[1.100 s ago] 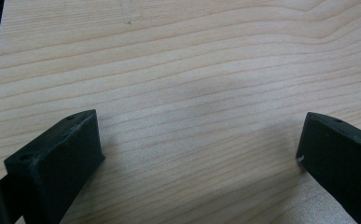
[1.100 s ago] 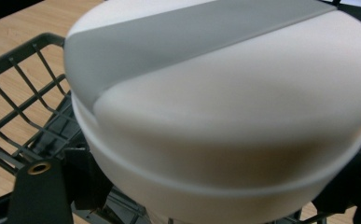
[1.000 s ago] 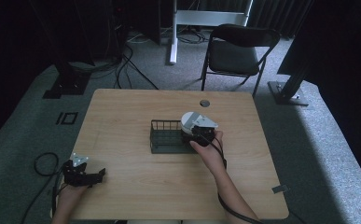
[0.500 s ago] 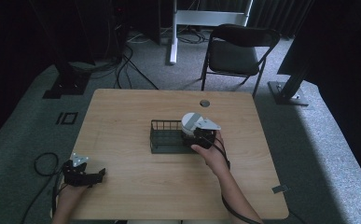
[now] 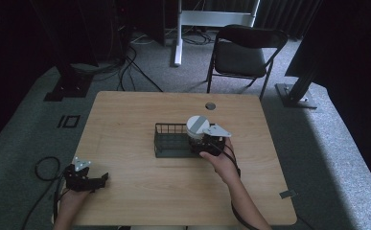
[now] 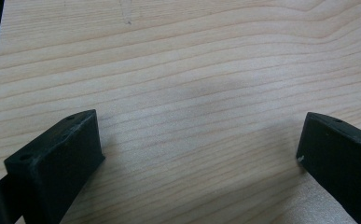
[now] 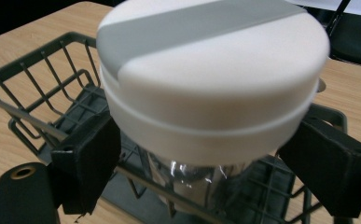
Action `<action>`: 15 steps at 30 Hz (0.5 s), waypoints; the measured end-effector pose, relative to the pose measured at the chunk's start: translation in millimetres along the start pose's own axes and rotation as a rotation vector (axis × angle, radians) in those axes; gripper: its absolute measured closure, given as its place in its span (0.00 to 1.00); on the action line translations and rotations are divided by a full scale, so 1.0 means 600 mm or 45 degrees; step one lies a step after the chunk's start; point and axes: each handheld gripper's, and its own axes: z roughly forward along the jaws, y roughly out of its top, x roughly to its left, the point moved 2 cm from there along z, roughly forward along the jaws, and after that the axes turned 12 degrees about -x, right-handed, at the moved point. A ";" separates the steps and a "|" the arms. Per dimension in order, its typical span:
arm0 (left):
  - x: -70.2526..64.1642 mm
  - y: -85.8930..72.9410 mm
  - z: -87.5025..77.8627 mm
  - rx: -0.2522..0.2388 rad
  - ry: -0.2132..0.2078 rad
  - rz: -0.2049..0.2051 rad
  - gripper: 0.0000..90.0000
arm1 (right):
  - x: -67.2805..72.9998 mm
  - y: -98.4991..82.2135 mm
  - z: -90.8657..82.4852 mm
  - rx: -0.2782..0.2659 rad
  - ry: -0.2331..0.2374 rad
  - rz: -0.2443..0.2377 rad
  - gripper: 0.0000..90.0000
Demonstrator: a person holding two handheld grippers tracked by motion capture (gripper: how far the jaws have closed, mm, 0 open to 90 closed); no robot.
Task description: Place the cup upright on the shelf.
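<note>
here, on the wooden table in a dim room, the right gripper seemingly clasps a jar, left gripper wide.

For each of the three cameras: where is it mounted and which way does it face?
High view: above the person's side, looking forward and down; forearms, left gripper, right gripper.
Left gripper view: on that gripper, facing bare table between open jaws.
Right gripper view: on that gripper, facing the white-lidded jar over the wire basket.
High and right views share jar and basket.

White lid, grey stripe; dark green wire basket.
</note>
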 end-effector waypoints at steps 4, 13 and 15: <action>0.000 0.000 0.000 -0.001 0.000 0.000 0.00 | -0.002 -0.001 -0.006 0.000 0.002 -0.002 0.14; 0.000 0.000 0.000 -0.001 0.000 0.000 0.00 | -0.010 -0.005 -0.028 -0.009 -0.003 -0.013 0.14; 0.000 0.000 0.000 0.000 0.000 0.000 0.00 | -0.014 -0.006 -0.034 -0.014 -0.006 -0.015 0.14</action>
